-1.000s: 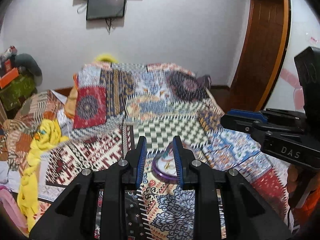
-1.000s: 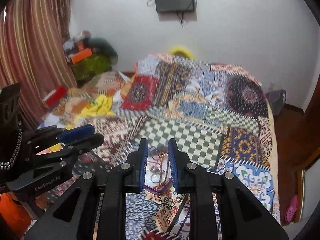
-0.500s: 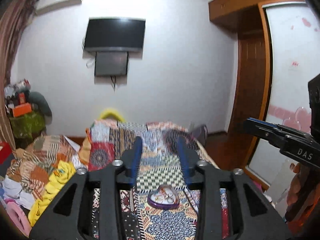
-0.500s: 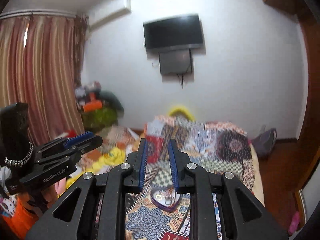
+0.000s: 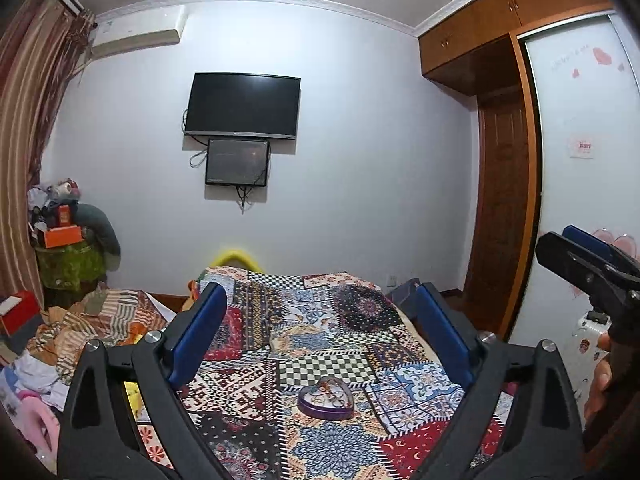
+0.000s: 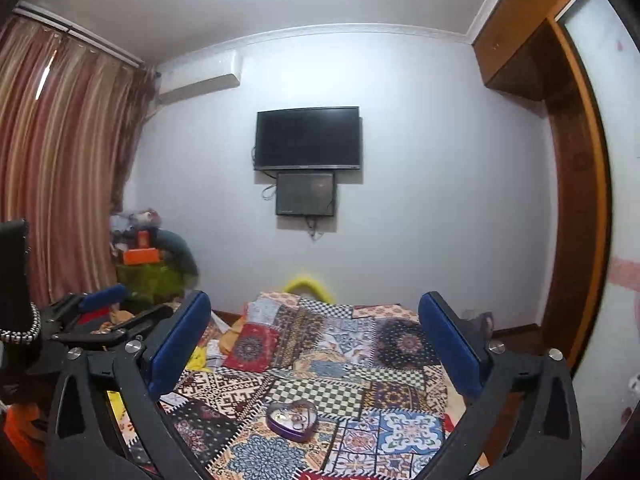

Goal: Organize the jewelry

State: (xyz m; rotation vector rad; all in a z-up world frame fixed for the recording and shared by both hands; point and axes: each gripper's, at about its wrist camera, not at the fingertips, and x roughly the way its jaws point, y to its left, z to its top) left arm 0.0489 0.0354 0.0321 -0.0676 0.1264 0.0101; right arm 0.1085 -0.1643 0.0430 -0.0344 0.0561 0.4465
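A bed [image 5: 320, 336] under a patchwork quilt [image 6: 340, 364] fills the middle of a small bedroom. On the far wall hang a dark TV [image 5: 242, 106] and a smaller screen [image 5: 237, 162] below it, with an air conditioner [image 5: 138, 32] up to the left. Striped curtains [image 6: 60, 168] cover the left side; a wooden wardrobe [image 5: 504, 184] and a white sliding door [image 5: 580, 160] stand to the right. Clothes [image 5: 72, 332] are heaped left of the bed.

A purple heart-shaped tin [image 5: 325, 397] sits open on the quilt near its front end, with small jewelry [image 6: 294, 416] pieces lying loose inside; which pieces they are cannot be made out.

The left gripper [image 5: 320, 344] and right gripper [image 6: 316, 348] both hang above the quilt, jaws opening wide, nothing between them, well clear of the tin. Quilt lies bare all around the tin, and the bed's right edge drops to wooden floor [image 6: 516, 332].
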